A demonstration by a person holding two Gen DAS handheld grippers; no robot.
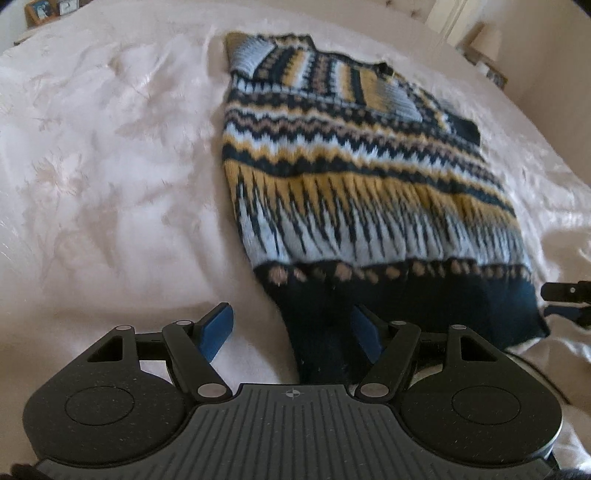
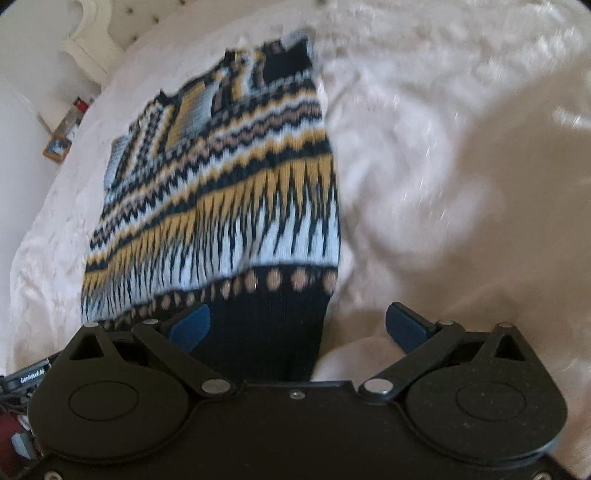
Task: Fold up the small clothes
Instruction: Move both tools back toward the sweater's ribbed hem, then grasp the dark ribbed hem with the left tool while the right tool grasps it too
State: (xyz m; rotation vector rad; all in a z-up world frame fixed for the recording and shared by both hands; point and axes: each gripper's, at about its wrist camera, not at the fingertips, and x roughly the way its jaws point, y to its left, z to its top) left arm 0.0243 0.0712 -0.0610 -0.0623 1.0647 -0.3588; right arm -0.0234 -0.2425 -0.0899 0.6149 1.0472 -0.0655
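Observation:
A knit sweater (image 1: 354,162) with navy, yellow and pale blue zigzag bands lies flat on a white bedspread (image 1: 110,184), its sleeves folded in across the chest. My left gripper (image 1: 291,332) is open over the near left corner of the dark hem (image 1: 317,332). Cloth lies between the blue pads (image 1: 218,332), which do not press on it. In the right wrist view my right gripper (image 2: 299,325) is open too, and the hem's right corner (image 2: 266,332) lies between its spread fingers. The sweater (image 2: 221,184) stretches away from it. The right gripper's tip (image 1: 565,299) shows at the left view's right edge.
The bedspread (image 2: 443,166) extends wide and rumpled on both sides of the sweater. A white headboard (image 2: 92,40) and small bedside items (image 2: 66,125) stand past the far edge. A lamp (image 1: 484,40) and framed pictures (image 1: 40,11) sit beyond the bed's corners.

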